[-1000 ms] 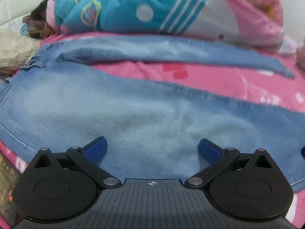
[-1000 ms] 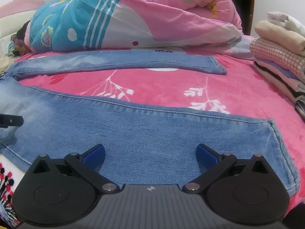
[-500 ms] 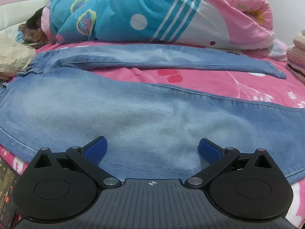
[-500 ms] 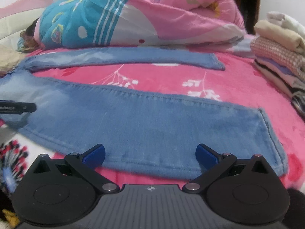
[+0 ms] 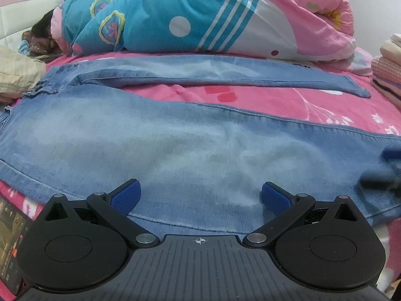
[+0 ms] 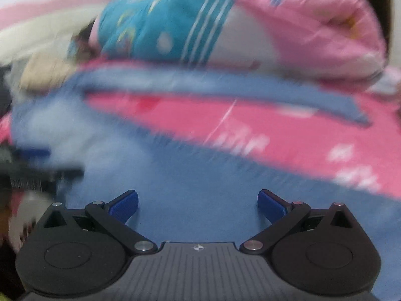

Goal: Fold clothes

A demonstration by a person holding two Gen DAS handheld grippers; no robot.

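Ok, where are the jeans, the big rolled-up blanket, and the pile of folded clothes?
jeans (image 5: 175, 145): left wrist view, on the near leg's faded middle.
rolled-up blanket (image 5: 200, 17): left wrist view, on its blue striped side.
pile of folded clothes (image 5: 388, 70): left wrist view, on the pink checked layer at the right edge.

My right gripper has swung leftward along the jeans, from the hem end toward the middle of the near leg; its view now smears. It has entered my left view's right edge as a blur.
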